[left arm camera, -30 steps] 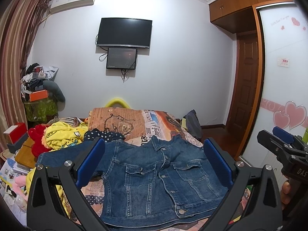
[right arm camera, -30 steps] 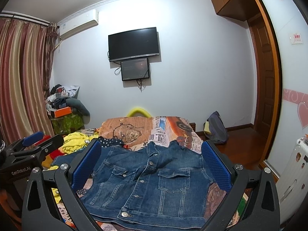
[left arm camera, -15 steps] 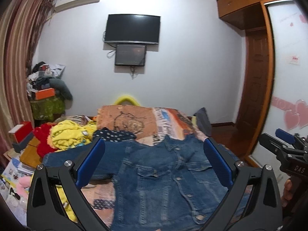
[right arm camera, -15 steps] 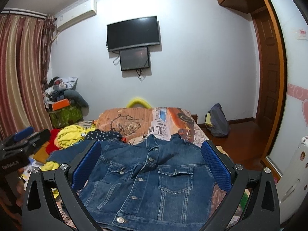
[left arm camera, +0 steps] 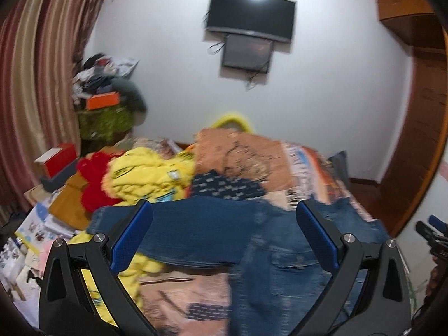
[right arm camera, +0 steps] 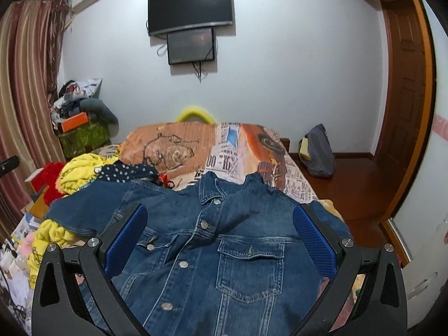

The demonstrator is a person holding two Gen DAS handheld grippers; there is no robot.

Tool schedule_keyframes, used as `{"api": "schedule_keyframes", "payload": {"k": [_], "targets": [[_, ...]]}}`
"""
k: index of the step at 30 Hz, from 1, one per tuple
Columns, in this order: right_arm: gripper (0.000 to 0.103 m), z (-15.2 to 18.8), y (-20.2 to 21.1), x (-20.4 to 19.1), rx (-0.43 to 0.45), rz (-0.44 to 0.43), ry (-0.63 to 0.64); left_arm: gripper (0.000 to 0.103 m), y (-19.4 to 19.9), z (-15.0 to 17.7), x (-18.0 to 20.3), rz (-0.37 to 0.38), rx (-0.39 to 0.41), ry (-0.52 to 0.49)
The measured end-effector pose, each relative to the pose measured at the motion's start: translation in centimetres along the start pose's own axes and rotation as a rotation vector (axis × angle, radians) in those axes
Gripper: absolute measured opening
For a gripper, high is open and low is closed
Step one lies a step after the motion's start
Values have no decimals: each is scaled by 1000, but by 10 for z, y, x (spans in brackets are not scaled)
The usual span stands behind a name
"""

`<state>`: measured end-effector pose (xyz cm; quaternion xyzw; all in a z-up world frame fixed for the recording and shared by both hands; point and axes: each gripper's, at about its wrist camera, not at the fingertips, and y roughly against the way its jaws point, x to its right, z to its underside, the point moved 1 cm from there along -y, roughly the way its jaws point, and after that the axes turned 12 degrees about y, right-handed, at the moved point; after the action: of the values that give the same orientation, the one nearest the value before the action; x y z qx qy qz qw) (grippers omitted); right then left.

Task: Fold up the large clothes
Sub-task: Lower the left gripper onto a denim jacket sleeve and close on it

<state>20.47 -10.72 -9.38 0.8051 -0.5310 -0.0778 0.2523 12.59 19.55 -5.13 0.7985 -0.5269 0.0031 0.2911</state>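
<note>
A blue denim jacket (right arm camera: 224, 240) lies front up and buttoned on the bed, collar toward the far wall, its left sleeve (left arm camera: 190, 232) stretched out to the left. My left gripper (left arm camera: 224, 235) is open and empty, above that sleeve and the jacket's left shoulder. My right gripper (right arm camera: 219, 238) is open and empty, above the jacket's chest, its jaws spanning the front. The right gripper's tip also shows in the left wrist view (left arm camera: 432, 232) at the far right edge. The left wrist view is motion-blurred.
A patterned bedspread (right arm camera: 229, 154) covers the bed. Yellow (left arm camera: 145, 176), red (left arm camera: 95, 184) and dotted navy (right arm camera: 126, 172) clothes are piled at the bed's left. Boxes and clutter (left arm camera: 53, 165) stand along the left by the curtain. A bag (right arm camera: 319, 154) sits on the floor right, near the door.
My left gripper has swung left, from over the jacket's front to over its left sleeve and the clothes pile. My right gripper has moved closer in and lower over the jacket's chest.
</note>
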Motion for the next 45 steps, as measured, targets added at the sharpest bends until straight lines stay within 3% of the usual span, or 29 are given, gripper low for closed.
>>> {"api": "schedule_keyframes", "payload": {"k": [4, 9, 14, 18, 20, 29, 32, 35, 38, 42, 45], "targets": [[103, -3, -30, 4, -62, -15, -3, 103, -34, -8, -46, -26, -86, 77], [103, 3, -63, 3, -122, -30, -7, 103, -83, 3, -115, 32, -257, 277], [103, 16, -92, 2, -192, -22, -17, 102, -129, 32, -177, -35, -367, 404], [103, 24, -115, 0, -286, -69, -23, 89, -161, 50, -216, -48, -434, 506], [103, 27, -121, -1, -311, -84, -22, 85, -177, 57, -232, -45, -457, 565], [103, 36, -145, 0, -378, -90, -32, 70, -232, 61, -283, -149, -458, 652], [103, 38, -151, -1, -396, -94, -28, 61, -251, 63, -298, -189, -467, 685], [103, 40, -153, -2, -408, -93, -29, 54, -254, 60, -303, -223, -431, 690], [103, 41, -154, -1, -411, -94, -34, 40, -251, 52, -295, -269, -398, 645], [103, 38, -149, 1, -395, -92, -44, 10, -241, 36, -269, -361, -358, 474], [103, 35, -143, 2, -374, -94, -53, 8, -229, 17, -243, -387, -300, 353]]}}
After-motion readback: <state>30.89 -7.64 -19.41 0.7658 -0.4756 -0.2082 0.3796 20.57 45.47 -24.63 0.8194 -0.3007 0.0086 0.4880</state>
